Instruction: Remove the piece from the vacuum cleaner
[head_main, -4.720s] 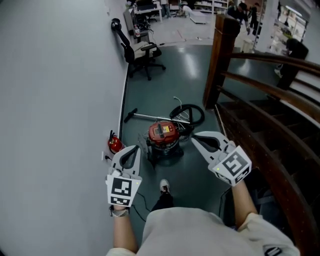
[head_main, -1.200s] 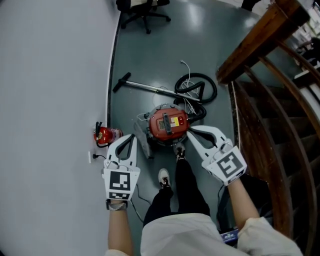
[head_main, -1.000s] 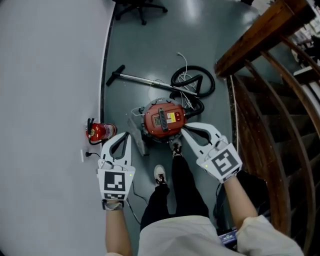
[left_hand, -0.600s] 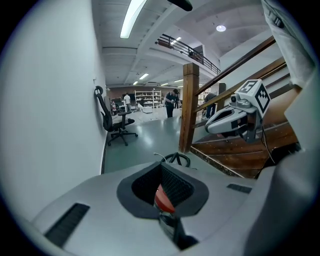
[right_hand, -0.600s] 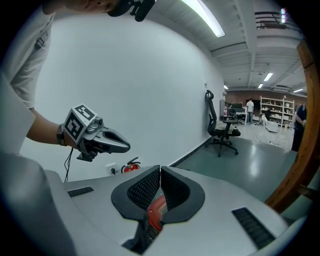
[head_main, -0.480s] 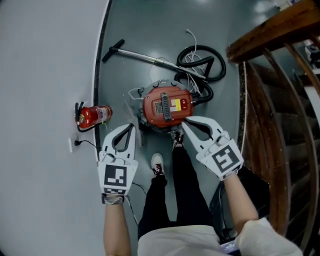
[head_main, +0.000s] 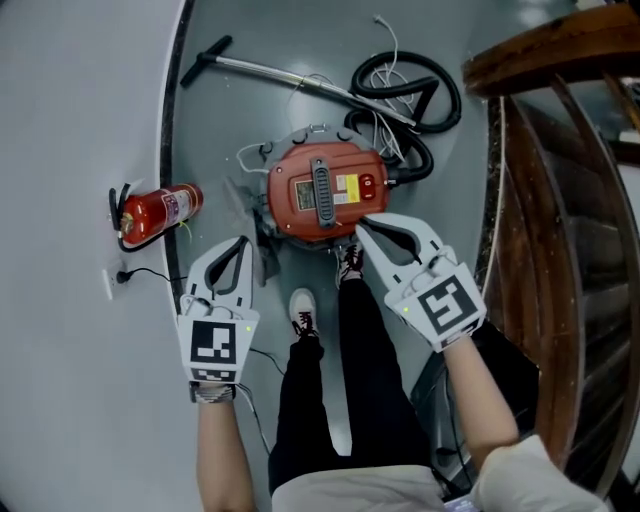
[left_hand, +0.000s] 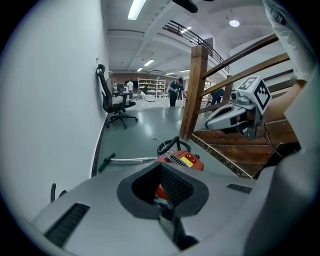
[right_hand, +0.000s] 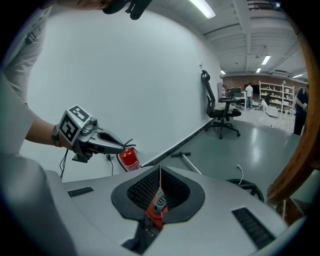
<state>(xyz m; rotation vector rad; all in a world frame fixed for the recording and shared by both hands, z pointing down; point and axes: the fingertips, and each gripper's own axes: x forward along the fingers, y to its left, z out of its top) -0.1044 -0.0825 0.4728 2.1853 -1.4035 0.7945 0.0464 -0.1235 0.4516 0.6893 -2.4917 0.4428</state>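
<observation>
Red vacuum cleaner (head_main: 322, 190), on floor (head_main: 210, 130): left tongs (head_main: 243, 243) and right tongs (head_main: 362, 222) held pressed together, empty; to be spread before its piece is gripped squarely.

A red fire extinguisher (head_main: 150, 213) sits at the foot of the white wall (head_main: 60, 150) at centre left of the head view, with a wall socket (head_main: 108, 284) just below it in the frame. A wooden stair railing (head_main: 560, 50) fills the right side. In the left gripper view, a black office chair (left_hand: 116, 102) stands by the wall at centre left.
</observation>
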